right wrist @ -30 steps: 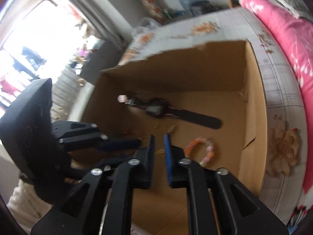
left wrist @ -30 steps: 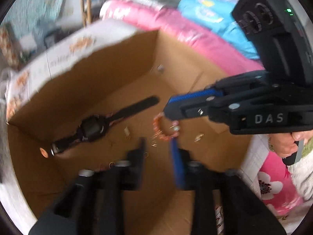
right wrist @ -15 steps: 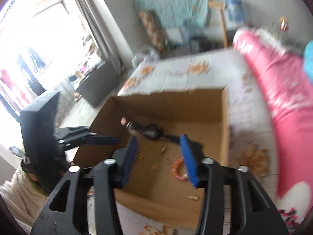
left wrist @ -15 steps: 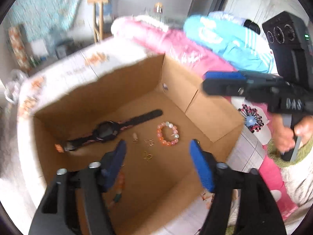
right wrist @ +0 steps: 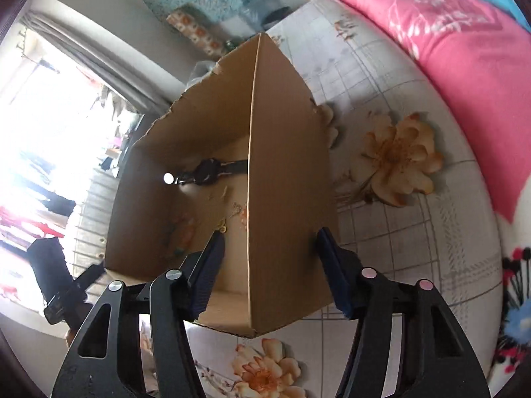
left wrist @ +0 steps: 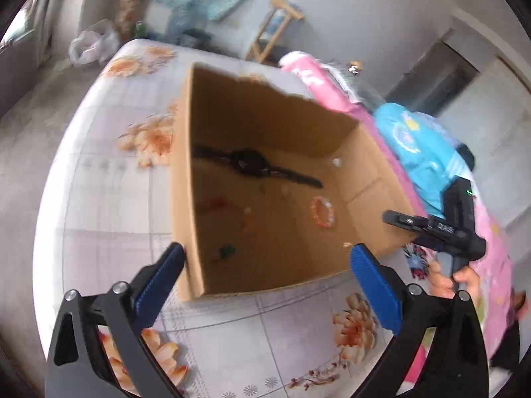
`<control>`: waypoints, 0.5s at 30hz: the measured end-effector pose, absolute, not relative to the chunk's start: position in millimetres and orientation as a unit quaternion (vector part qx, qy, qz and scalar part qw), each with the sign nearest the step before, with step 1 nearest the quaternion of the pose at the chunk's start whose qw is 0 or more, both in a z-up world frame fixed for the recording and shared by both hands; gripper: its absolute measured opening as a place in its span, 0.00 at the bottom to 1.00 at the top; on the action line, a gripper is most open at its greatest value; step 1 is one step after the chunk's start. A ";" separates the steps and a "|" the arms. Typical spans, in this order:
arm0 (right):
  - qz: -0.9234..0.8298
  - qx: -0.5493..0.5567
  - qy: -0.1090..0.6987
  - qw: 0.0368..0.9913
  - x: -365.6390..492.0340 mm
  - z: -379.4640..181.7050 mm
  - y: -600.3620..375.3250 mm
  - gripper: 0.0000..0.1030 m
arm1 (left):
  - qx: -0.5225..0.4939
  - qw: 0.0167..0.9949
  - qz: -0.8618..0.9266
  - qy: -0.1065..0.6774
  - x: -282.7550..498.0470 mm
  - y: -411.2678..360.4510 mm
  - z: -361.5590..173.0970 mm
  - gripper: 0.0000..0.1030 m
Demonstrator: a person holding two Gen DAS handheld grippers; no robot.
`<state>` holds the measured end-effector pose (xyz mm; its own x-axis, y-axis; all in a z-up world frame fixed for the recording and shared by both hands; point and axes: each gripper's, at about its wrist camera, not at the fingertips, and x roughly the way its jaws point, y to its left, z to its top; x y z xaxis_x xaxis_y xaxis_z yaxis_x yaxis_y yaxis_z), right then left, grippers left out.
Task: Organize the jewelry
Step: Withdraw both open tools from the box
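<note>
An open cardboard box (left wrist: 181,179) stands on a flowered sheet. Inside lie a black wristwatch (left wrist: 247,162), an orange and white bead bracelet (left wrist: 322,212) and a few small trinkets (left wrist: 227,250). My left gripper (left wrist: 265,275) is open and empty, above the box's near corner. My right gripper (right wrist: 270,265) is open and empty, its fingers either side of the box's near right wall (right wrist: 288,199). The watch (right wrist: 209,170) also shows in the right wrist view. The right gripper (left wrist: 428,225) shows in the left wrist view, by the box's right side.
The flowered sheet (left wrist: 109,179) covers the bed around the box. A pink quilt (right wrist: 448,43) and a blue garment (left wrist: 421,146) lie along the far side. A wooden stool (left wrist: 272,30) and a plastic bag (left wrist: 91,41) stand on the floor beyond.
Both grippers have opened wide and pulled back up out of the box. The bead bracelet and watch stay on the box floor.
</note>
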<state>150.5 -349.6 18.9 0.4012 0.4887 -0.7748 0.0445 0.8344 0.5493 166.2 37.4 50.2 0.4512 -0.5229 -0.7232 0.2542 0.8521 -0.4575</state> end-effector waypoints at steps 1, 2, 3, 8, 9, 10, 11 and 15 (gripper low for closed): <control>0.138 0.251 0.528 0.799 147.6 19.5 -348.4 0.54 | -0.140 0.845 -0.227 0.464 163.4 36.1 51.2 0.95; 0.137 0.255 0.528 0.799 145.5 19.3 -348.7 0.54 | -0.137 0.847 -0.224 0.462 160.1 35.1 51.9 0.95; 0.135 0.257 0.529 0.798 141.2 19.2 -348.1 0.54 | -0.138 0.848 -0.221 0.462 158.4 34.5 51.6 0.95; 0.115 0.222 0.532 0.809 126.0 23.7 -338.7 0.54 | -0.138 0.845 -0.225 0.465 142.9 29.1 53.3 0.95; 0.113 0.220 0.532 0.810 121.0 23.7 -338.2 0.54 | -0.138 0.844 -0.226 0.466 138.2 30.5 53.7 0.95; 0.111 0.218 0.531 0.811 114.9 24.3 -337.3 0.54 | -0.137 0.845 -0.228 0.465 130.3 30.0 55.1 0.95; 0.110 0.216 0.530 0.813 109.6 24.5 -336.8 0.54 | -0.137 0.845 -0.229 0.464 124.0 31.3 52.8 0.95; 0.105 0.204 0.523 0.821 93.4 23.3 -331.6 0.54 | -0.136 0.847 -0.230 0.460 99.9 31.8 50.7 0.95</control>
<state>93.4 -331.6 23.3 0.4304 0.3862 -0.8158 0.0416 0.8944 0.4454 99.9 31.8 50.7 0.4706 -0.5140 -0.7172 0.2637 0.8576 -0.4415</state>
